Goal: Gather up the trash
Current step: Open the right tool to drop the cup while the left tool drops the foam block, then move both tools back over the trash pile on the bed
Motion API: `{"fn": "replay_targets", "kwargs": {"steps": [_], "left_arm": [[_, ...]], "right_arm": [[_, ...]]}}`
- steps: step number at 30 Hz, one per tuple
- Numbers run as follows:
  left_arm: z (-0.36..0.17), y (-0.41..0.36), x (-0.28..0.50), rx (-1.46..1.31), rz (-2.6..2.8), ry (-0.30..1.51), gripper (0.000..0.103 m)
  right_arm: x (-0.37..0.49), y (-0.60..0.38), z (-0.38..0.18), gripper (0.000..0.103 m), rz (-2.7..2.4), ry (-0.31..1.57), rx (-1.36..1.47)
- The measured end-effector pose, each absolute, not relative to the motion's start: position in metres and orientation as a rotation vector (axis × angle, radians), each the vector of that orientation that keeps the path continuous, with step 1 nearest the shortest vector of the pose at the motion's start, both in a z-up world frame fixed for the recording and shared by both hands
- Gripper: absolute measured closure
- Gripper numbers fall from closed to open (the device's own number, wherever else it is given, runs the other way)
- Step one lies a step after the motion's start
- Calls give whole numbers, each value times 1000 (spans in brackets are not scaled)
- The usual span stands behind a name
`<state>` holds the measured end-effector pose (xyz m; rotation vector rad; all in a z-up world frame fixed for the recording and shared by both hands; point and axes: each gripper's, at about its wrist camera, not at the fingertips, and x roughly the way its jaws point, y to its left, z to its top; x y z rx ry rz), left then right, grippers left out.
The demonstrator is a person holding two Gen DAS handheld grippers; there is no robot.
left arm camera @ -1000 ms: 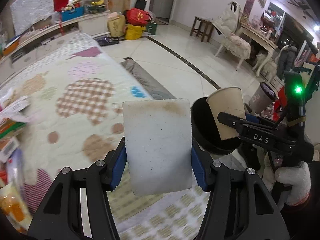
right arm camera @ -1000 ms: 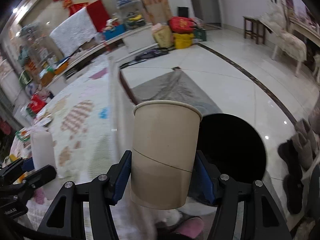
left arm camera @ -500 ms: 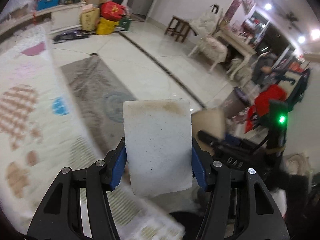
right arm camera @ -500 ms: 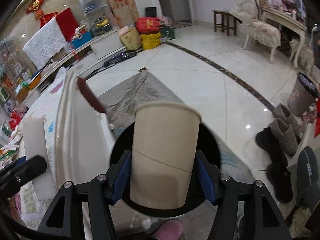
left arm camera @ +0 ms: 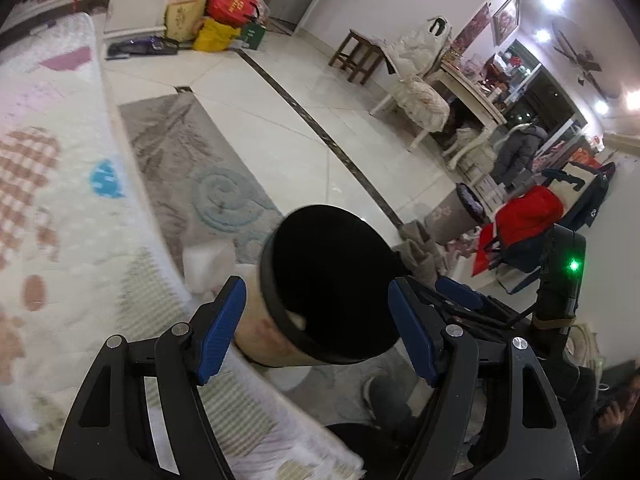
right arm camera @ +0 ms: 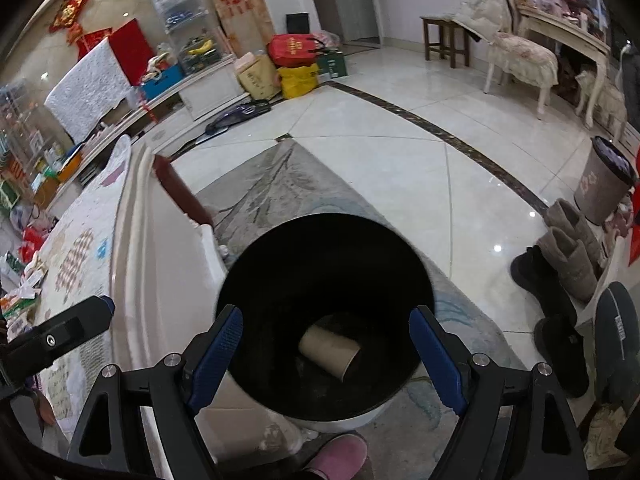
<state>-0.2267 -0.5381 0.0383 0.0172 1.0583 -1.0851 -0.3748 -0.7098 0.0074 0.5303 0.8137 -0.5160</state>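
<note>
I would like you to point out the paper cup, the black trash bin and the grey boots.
paper cup (right arm camera: pixel 330 350), right wrist view, on its side wall.
black trash bin (right arm camera: pixel 256 280), right wrist view, on its inner left wall.
grey boots (right arm camera: pixel 572 256), right wrist view, on one boot's shaft.

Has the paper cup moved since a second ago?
Yes. It was clamped in the right gripper above the bin; now the cup lies on its side at the bin's bottom, and the gripper's jaws are open.
</note>
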Motion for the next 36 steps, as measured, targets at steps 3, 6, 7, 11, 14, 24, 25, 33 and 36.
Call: {"fn": "replay_targets", "kwargs": {"steps": [3, 6, 7, 11, 14, 24, 25, 33, 36], "left_arm": [[46, -521, -225, 8, -1060, 1044, 30], [53, -504, -224, 19, -1016, 1008, 30], [55, -498, -223, 26, -999, 996, 30], [58, -476, -227, 50, -925, 969, 30], [58, -462, -229, 71, -878, 956, 30], [67, -423, -232, 127, -758, 883, 30], [69, -419, -233, 129, -758, 880, 30], [90, -392, -243, 100, -828, 886, 30], [101, -383, -251, 95, -857, 891, 30]], "right_arm": [[-369, -702, 7, 20, -505, 819, 531], [-365, -693, 11, 20, -488, 815, 519], [-364, -690, 13, 20, -482, 812, 516], [-354, -671, 22, 20, -442, 794, 497], [-344, -654, 28, 20, -415, 790, 472], [-322, -604, 42, 20, -337, 785, 403], [-320, -602, 43, 20, -335, 785, 399], [-306, -577, 54, 20, -312, 771, 378], [-302, -566, 58, 20, -295, 768, 367]]}}
